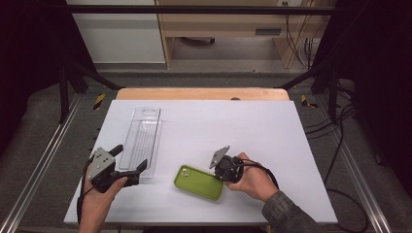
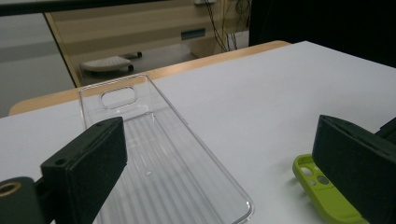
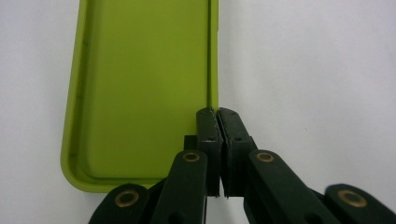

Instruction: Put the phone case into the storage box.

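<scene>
Green case [image 1: 198, 182] lay hollow side up on the white table [image 1: 252, 141], near its front edge. Right gripper [image 3: 218, 111] was clamped on the case's side wall, jaws nearly together, the rim pinched between them. Left gripper [image 1: 130, 160] hung with its jaws wide apart and nothing in them, over the near end of the clear case [image 1: 142, 141], left of the green one.
</scene>
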